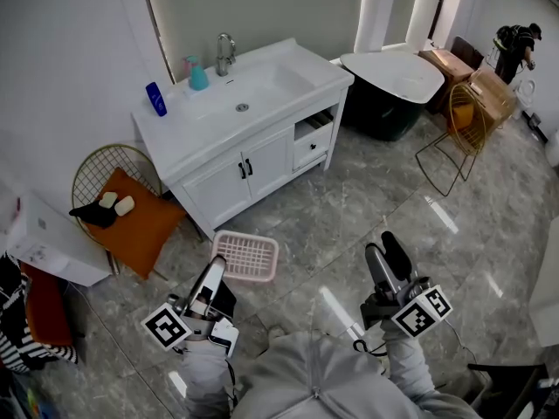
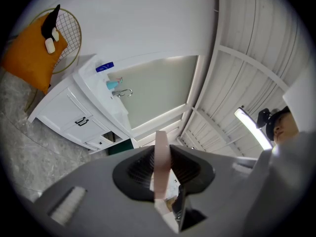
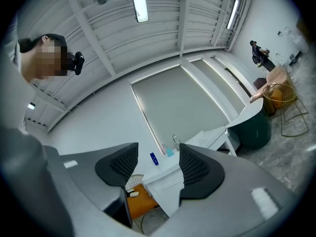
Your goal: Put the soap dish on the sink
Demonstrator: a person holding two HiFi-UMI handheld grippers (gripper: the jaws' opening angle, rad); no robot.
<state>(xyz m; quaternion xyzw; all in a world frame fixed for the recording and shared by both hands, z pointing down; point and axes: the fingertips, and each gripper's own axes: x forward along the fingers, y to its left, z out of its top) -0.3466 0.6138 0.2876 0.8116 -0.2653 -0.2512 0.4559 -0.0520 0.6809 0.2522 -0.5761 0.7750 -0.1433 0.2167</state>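
A pink slatted soap dish (image 1: 247, 257) hangs low over the marble floor in the head view, with my left gripper (image 1: 217, 269) shut on its near edge. In the left gripper view the dish (image 2: 160, 154) shows edge-on as a thin pink strip clamped between the black pads of the left gripper (image 2: 161, 169). The white vanity sink (image 1: 262, 90) stands ahead, a good distance off, with a chrome faucet (image 1: 225, 52). My right gripper (image 1: 390, 260) is held at the lower right, open and empty. In its own view the right gripper (image 3: 158, 167) points at the sink (image 3: 170, 174).
On the sink counter stand a teal bottle (image 1: 198, 77) and a blue bottle (image 1: 156, 99). Left of the vanity is a gold wire chair with an orange cushion (image 1: 135, 221). A dark tub with a white top (image 1: 393, 90), another wire chair (image 1: 463, 125) and boxes stand right. A person (image 1: 517, 46) is far back.
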